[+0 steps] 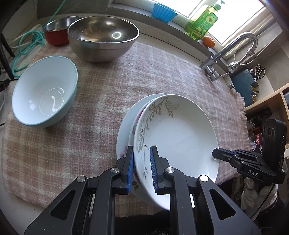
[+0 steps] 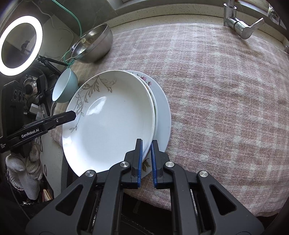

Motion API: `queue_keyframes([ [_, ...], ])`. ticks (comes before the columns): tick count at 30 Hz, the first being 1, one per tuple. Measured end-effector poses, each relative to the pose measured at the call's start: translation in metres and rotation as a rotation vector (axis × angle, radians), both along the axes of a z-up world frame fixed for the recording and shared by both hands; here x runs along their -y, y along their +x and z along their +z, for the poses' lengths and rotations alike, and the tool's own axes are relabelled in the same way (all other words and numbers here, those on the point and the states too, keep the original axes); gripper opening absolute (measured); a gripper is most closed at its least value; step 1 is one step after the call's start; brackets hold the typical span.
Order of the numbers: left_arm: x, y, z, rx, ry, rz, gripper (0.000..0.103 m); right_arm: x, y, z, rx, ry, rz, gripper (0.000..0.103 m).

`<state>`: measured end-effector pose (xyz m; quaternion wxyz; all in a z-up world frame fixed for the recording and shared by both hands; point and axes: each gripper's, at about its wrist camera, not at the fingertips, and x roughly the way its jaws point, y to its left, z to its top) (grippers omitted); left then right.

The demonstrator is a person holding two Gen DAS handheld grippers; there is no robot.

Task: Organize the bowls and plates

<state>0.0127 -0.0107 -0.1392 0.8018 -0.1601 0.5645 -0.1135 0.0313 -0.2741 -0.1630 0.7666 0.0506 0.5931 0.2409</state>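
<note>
A white plate with a grey leaf pattern [image 1: 180,133] lies on top of a stack, over a floral plate [image 1: 134,126] and a plain white plate [image 1: 124,133], on the plaid cloth. My left gripper [image 1: 142,159] is shut on the leaf plate's rim. My right gripper [image 2: 146,150] is shut on the same plate's rim [image 2: 112,123] from the other side; it also shows in the left wrist view [image 1: 215,155]. A light blue bowl [image 1: 45,90] stands to the left. A large steel bowl [image 1: 103,36] stands behind.
A small steel bowl with a red outside [image 1: 59,30] stands at the back left by a green hose [image 1: 30,45]. A faucet [image 1: 234,50], a dish soap bottle [image 1: 202,21] and a blue cup [image 1: 163,10] are by the window. A ring light [image 2: 19,45] stands left.
</note>
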Motion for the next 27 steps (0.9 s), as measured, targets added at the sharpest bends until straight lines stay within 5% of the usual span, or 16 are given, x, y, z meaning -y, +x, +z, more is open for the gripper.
queue_keyframes([
  [27, 0.0061, 0.0042, -0.0001, -0.005, 0.038, -0.036, 0.016, -0.0017, 0.0028, -0.0011, 0.005, -0.022, 0.015, 0.011],
])
